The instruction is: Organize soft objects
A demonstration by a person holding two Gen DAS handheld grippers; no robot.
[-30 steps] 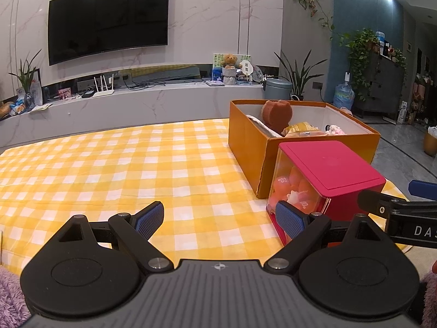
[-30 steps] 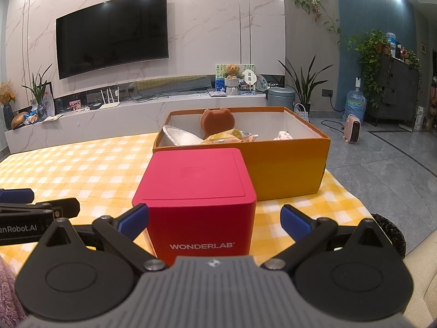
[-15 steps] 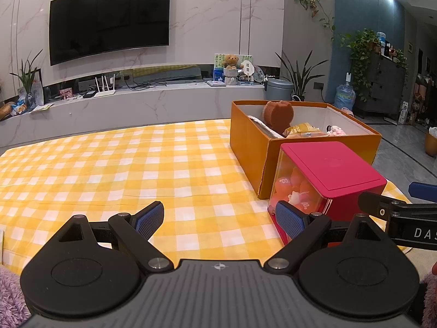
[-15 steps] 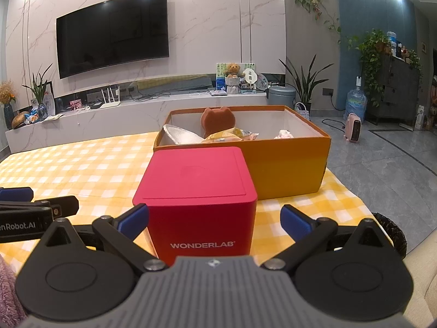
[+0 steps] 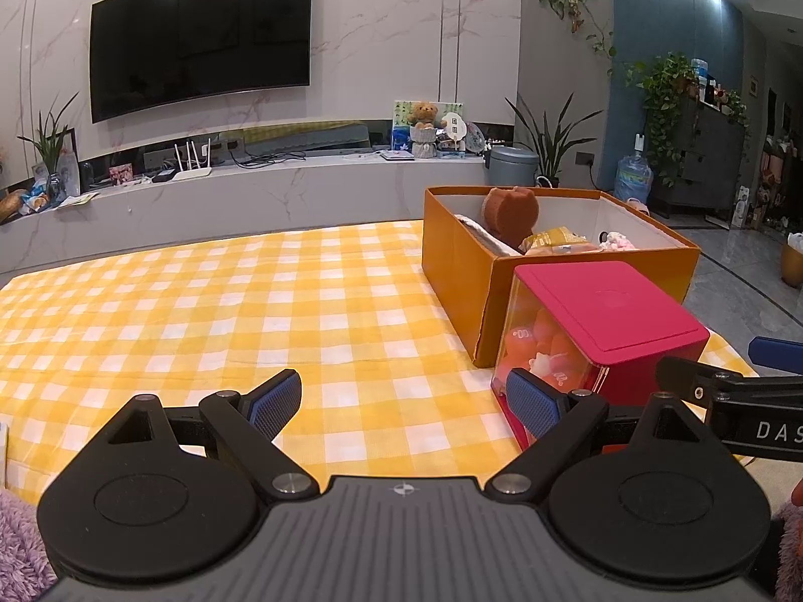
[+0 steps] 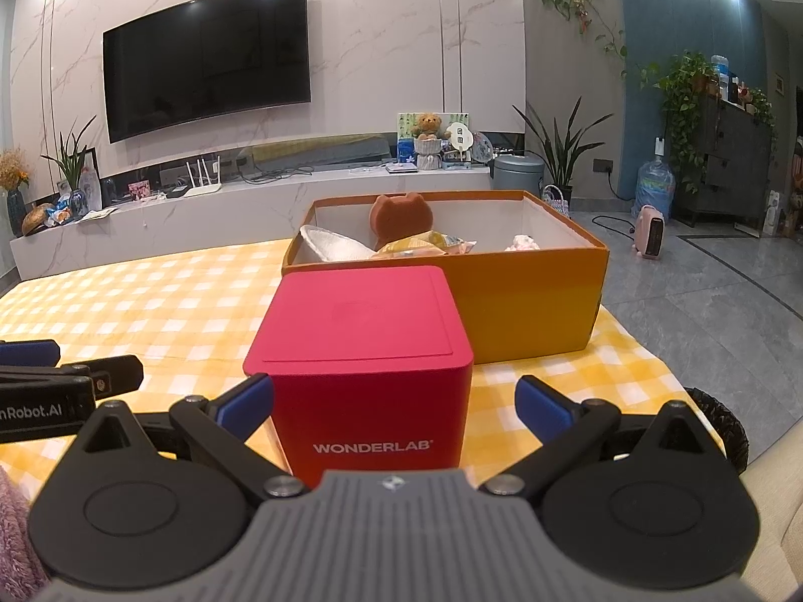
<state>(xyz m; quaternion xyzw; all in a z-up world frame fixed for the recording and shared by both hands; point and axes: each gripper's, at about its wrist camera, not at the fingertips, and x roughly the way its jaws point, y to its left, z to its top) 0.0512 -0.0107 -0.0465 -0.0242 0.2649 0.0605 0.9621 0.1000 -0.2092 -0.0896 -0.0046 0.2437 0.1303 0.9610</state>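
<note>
Left wrist view: the left gripper (image 5: 404, 404), jaws spread and empty, hangs over bare checked cloth (image 5: 201, 311); the soft toys (image 5: 509, 215) already sit in the far orange box (image 5: 461, 271).

Right wrist view: the right gripper (image 6: 394, 401), jaws spread, straddles the red cube (image 6: 366, 351), probably not gripping; sorting seems nearly finished.

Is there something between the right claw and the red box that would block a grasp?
Nothing visible does. The right claw is open, and the red box stands directly ahead between its fingers, with only checkered cloth around it.
</note>
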